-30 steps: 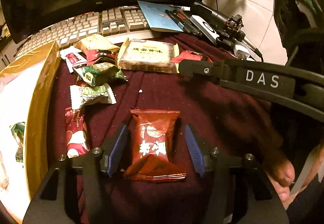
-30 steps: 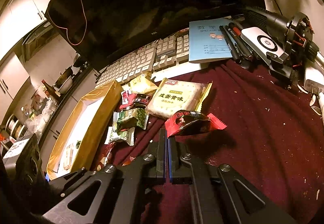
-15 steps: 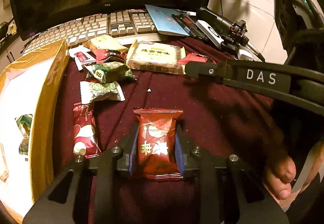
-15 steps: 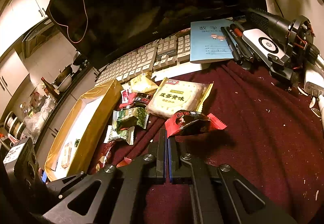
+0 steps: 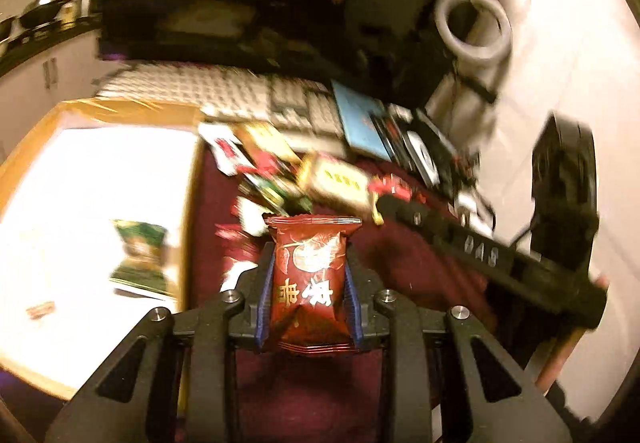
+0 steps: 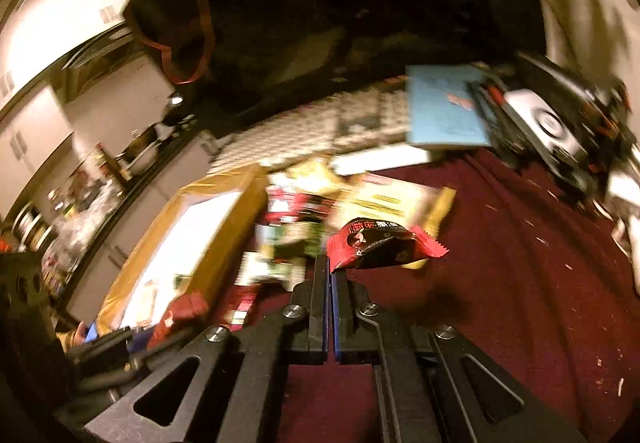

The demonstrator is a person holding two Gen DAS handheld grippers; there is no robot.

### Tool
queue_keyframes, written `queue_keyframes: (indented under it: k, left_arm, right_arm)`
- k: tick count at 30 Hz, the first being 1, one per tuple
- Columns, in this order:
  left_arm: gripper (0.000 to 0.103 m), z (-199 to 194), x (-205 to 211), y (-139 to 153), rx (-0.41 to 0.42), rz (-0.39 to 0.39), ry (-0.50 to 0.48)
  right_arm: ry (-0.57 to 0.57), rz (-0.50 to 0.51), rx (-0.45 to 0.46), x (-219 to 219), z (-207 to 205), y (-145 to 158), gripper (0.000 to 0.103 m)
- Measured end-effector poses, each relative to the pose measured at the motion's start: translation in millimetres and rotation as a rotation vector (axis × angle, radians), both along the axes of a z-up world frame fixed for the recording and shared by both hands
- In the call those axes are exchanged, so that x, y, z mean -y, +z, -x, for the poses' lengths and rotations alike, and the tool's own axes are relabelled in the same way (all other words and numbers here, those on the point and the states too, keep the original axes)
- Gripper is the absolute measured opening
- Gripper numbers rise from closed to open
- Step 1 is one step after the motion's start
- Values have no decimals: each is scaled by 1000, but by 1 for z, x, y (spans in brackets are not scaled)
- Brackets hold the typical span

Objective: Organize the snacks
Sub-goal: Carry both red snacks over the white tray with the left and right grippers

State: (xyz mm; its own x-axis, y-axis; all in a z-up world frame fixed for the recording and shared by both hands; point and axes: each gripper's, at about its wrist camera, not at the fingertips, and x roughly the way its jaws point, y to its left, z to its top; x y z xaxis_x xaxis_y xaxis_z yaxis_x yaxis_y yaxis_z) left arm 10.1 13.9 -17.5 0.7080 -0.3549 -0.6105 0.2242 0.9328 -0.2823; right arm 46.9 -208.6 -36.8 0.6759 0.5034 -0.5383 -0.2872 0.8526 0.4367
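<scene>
My left gripper (image 5: 308, 263) is shut on a dark red snack packet (image 5: 310, 283) with white characters. The blue pads press on both its sides, and it hangs above the maroon cloth (image 5: 400, 263), next to the gold box (image 5: 192, 203). My right gripper (image 6: 330, 263) is shut and pinches the crimped end of a red-and-black packet (image 6: 380, 247), which is raised a little off the cloth. In the left wrist view the right gripper (image 5: 382, 205) reaches in from the right. A blurred heap of snacks (image 5: 276, 179) lies beyond both grippers.
The gold box has a white floor holding a green packet (image 5: 140, 255). A large yellow cracker packet (image 6: 384, 199) lies in the heap. Behind it are a keyboard (image 5: 240, 91), a blue booklet (image 6: 444, 107), pens and camera gear (image 6: 552, 127). A dark monitor stands at the back.
The left jaws closed on the red packet, lifted it off the cloth and swung left towards the gold box. The right gripper rose slightly, still shut on its packet.
</scene>
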Motion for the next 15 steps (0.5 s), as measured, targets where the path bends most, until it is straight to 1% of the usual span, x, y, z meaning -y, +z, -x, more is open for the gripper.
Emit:
queue_keyframes:
  k: [4,7,9,11,15]
  left_arm:
    - [27,13,-41,23,40,44,119]
    - [27,20,-73,32,61,4,238]
    - [27,21,-91,32,53,-18,300]
    - [27,18,-108,27,31,-12,344]
    - [27,12,-132,13,-9,-3,402]
  right_arm:
    - [112,16,45,-41,6,23,1]
    - [202,42,68,-81,4,34,1]
    - [255,53,64,-106,2,35,1]
    - [305,69,58,-131,-2,35,1]
    - [390,114,35,-177,-9,26,1]
